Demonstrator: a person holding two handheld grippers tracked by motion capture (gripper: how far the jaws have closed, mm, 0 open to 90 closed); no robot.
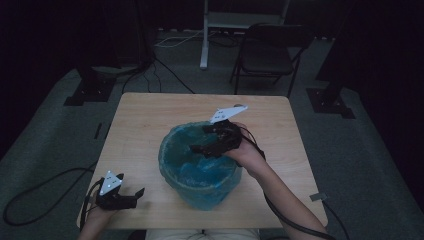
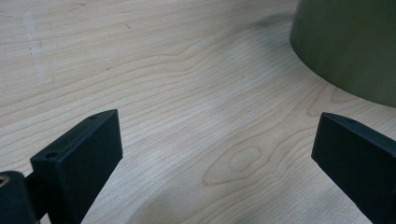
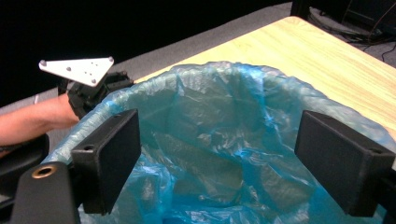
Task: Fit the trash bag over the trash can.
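We see the table [image 1: 150,115] carrying the lined bin [image 1: 200,165] at its centre. Our right gripper [image 1: 212,142] hangs over the bin's mouth, jaws spread, gripping nothing. Our left gripper [image 1: 131,197] rests at the near-left corner, jaws spread, well apart from the bin.

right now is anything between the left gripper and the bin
Nothing visible does. The left gripper sits open near the table's front left corner, and only bare wood lies between it and the bin. The right gripper hovers open over the blue liner, off that path.
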